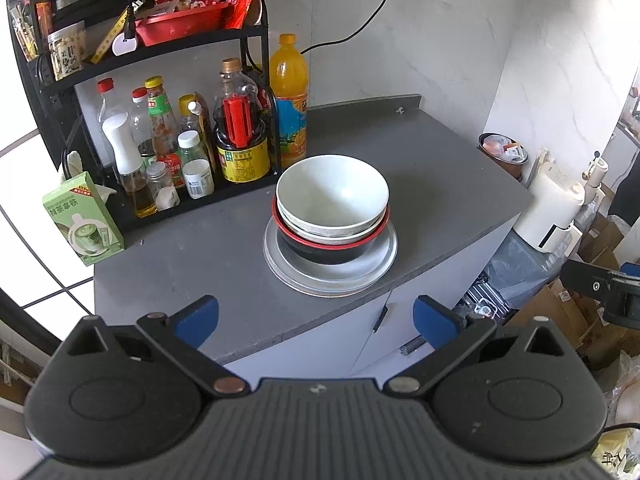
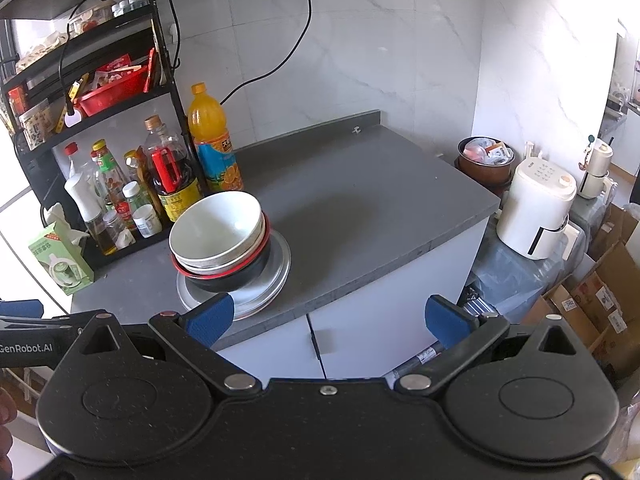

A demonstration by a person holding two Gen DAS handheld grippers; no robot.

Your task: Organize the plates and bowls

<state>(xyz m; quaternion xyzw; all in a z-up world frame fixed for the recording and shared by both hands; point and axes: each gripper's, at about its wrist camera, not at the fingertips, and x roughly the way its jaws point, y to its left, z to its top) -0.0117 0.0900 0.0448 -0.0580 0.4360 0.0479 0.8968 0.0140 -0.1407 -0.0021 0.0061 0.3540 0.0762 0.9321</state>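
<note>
A: Where's the stack?
B: On the grey counter (image 1: 420,168), near its front edge, just right of the rack's bottles. White bowl (image 1: 332,188) on top, nested in a 2nd pale bowl (image 1: 340,232), that one inside a black bowl w/ red rim (image 1: 332,250). All sit on a metal plate (image 1: 332,276); looks like 2 plates stacked, can't say for sure.

A: Upright?
B: Yes, bowls open side up, a bit off-centre on the plate, toward the rack.

A: Left gripper (image 1: 316,320)?
B: Fingers spread wide, nothing between the blue pads (image 1: 198,320). It hangs in front of the counter edge, apart from the stack, not touching.

A: Right gripper (image 2: 328,318)?
B: Same, released, empty. Its left pad (image 2: 210,316) overlaps the plate's front rim in the right wrist view; contact or just in front, can't tell. Other pad is over the cabinet door (image 2: 380,320).

A: Around it?
B: Orange juice bottle (image 1: 289,100) stands behind the stack, beside the black rack (image 1: 160,52). Dark soy sauce bottle (image 1: 240,136) just left of it. Green box (image 1: 82,220) at the counter's left end. White appliance (image 2: 538,212) off the counter's right end.
</note>
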